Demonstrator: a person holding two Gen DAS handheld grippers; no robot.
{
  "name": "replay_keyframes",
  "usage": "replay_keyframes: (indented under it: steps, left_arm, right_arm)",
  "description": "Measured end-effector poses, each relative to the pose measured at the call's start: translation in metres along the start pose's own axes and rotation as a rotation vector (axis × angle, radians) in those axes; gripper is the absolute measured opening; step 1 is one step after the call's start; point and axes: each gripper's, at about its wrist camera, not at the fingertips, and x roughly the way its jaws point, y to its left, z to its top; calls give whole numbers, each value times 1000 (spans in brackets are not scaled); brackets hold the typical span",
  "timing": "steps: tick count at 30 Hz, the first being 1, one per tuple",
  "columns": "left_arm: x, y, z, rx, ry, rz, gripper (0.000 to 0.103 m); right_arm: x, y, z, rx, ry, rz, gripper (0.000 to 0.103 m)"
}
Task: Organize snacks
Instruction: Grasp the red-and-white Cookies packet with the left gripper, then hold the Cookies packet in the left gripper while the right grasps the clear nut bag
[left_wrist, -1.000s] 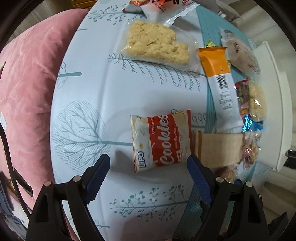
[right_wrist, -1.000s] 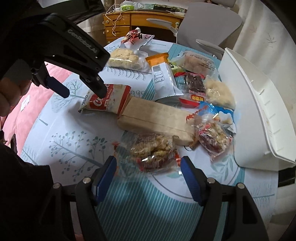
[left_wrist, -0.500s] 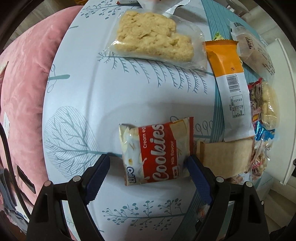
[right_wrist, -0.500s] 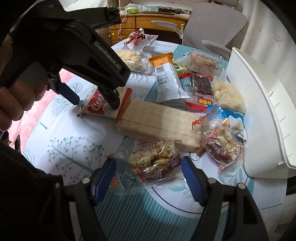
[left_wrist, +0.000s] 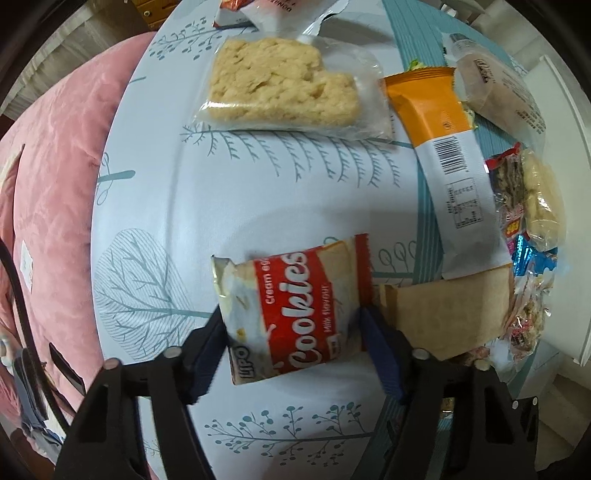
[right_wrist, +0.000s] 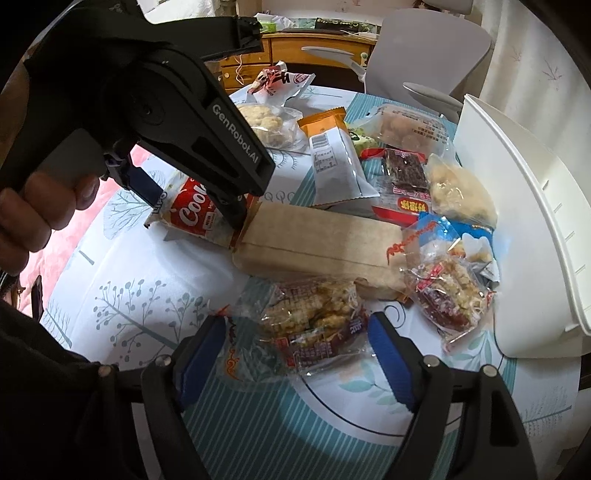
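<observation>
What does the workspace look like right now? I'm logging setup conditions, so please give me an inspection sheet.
Surface: round table under a pale tree-print cloth.
Job's things: Cookies packet between the left gripper fingers; clear rice-cracker bag; orange-and-white packet; brown box; clear nut-bar pack; white bin at the right edge.
Clutter: more wrapped snacks piled beside the bin.
Grippers: left closed on the Cookies packet; right gripper open, straddling the nut-bar pack.
Cables: black strap at left.
Surroundings: pink cushion, grey chair, wooden drawers.
</observation>
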Motion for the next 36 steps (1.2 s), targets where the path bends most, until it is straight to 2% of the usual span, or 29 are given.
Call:
replay_keyframes:
  steps: [2,4,9,11,20,21,23,24,25,29,31,32,33,36]
  left_arm:
    - [-2,-2,-1,-1,-3,0,63]
    - [-6,-1,-3,-11,-8,4,54]
    - [-9,3,-4,-28,-4,-19,49]
    - [-10,8,-7,-30,-4,-24,49]
    - [-13,26,-24,-56,13,-31,48]
    - [-15,29,-26,-57,11,-33,48]
    - [-20,36,-30,-54,3,-33,48]
    - [-21,38,-31,-53,-2,-34,48]
    - [-25,40,-35,-52,-9,-38,48]
    - [-44,49,-51,-40,-45,-54,48]
    - [-53,56,-58,-29,-63,-58,48]
    - [-57,58,-61,-24,-72,-63,48]
    - [-61,62,-66,-20,-82,-71,48]
    - [-74,70,-81,-14,-106,-85,48]
  right_arm:
    - [1,0,1,-4,4,-2,80]
    - [3,1,2,-8,14,-5,76]
    - [2,-2,2,-13,23,-16,66]
    - [0,-3,2,-16,22,-19,62]
    - [-7,1,1,-34,19,-33,55]
    - [-7,1,1,-34,19,-33,47]
    - [-12,5,1,-39,10,-35,39]
    - [-13,7,0,-45,15,-39,9]
    - [-12,9,0,-48,32,-37,1]
    - [-8,8,-6,7,100,-9,0]
    - [-12,7,-7,39,97,-5,0]
    - [-18,2,-6,105,89,17,0]
    - [-18,2,-6,105,89,17,0]
    - [-24,-10,-4,238,85,71,0]
